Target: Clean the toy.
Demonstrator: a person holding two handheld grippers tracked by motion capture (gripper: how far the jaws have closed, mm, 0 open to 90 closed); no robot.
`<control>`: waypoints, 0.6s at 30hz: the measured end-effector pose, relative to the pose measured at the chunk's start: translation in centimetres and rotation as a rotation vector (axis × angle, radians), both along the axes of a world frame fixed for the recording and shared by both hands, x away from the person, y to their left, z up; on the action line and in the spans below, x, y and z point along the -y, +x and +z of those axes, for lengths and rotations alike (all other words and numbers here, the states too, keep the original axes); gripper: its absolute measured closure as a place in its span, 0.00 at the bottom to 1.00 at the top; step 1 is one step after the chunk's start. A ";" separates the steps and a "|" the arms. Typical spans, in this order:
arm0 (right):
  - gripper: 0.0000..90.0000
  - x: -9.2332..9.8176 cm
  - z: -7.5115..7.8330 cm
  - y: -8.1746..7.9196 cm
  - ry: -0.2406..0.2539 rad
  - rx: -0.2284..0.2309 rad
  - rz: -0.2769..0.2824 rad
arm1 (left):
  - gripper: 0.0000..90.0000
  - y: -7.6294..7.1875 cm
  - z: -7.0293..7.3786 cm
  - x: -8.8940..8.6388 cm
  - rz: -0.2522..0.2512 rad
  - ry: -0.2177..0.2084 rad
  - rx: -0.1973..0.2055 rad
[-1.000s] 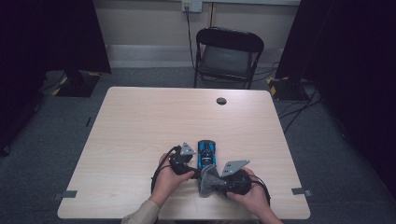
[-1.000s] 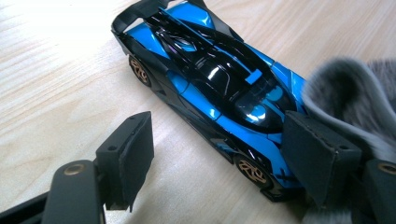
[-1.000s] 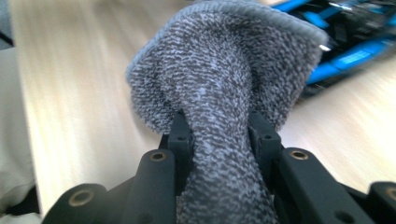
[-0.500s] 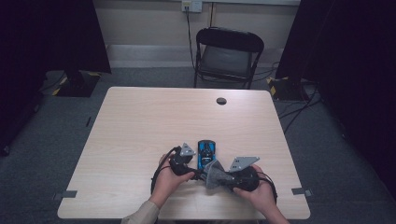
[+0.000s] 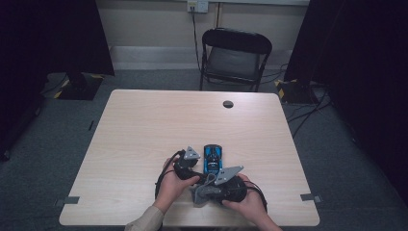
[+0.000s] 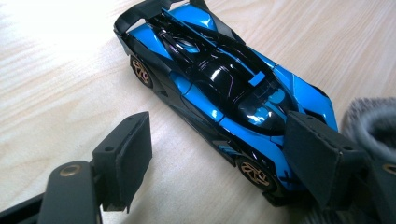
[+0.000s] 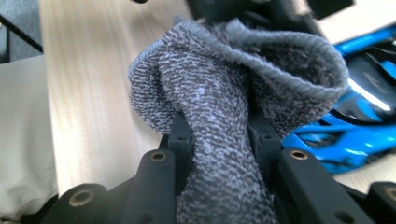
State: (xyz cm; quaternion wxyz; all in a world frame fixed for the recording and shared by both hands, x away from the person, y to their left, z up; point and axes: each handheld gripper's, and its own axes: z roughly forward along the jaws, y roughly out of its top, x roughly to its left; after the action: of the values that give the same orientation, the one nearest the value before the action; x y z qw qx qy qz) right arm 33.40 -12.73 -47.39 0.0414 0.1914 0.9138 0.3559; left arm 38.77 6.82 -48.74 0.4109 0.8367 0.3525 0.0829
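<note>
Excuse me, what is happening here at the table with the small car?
A person sits at a wooden table with a gripper in each hand. The right gripper has its jaws shut on a grey cloth, bunched up right next to a blue and black toy car. The left gripper stands open around the car's front end; one pad is near a front wheel, the other is apart. It looks like the car is being steadied for wiping.

place: lab/studio | cues: black curtains [image 5: 57,38], folding chair [image 5: 235,57], taped cables [image 5: 298,89]
</note>
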 end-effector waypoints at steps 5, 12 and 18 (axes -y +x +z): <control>0.76 1.1 0.0 0.4 -0.004 0.005 -0.031 | 0.28 -0.1 0.1 0.2 -0.008 0.010 0.010; 0.76 3.2 0.1 1.1 -0.005 0.004 -0.094 | 0.29 -0.2 0.1 0.3 -0.017 0.021 0.018; 0.76 5.0 0.2 1.7 -0.006 0.008 -0.160 | 0.29 -0.3 0.0 0.2 -0.020 0.024 0.025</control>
State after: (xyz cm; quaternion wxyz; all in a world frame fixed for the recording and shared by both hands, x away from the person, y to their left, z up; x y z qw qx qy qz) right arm 35.06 -17.68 -47.15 0.0741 0.2624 0.8965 0.3492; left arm 38.52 6.62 -48.71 0.4060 0.8439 0.3381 0.0933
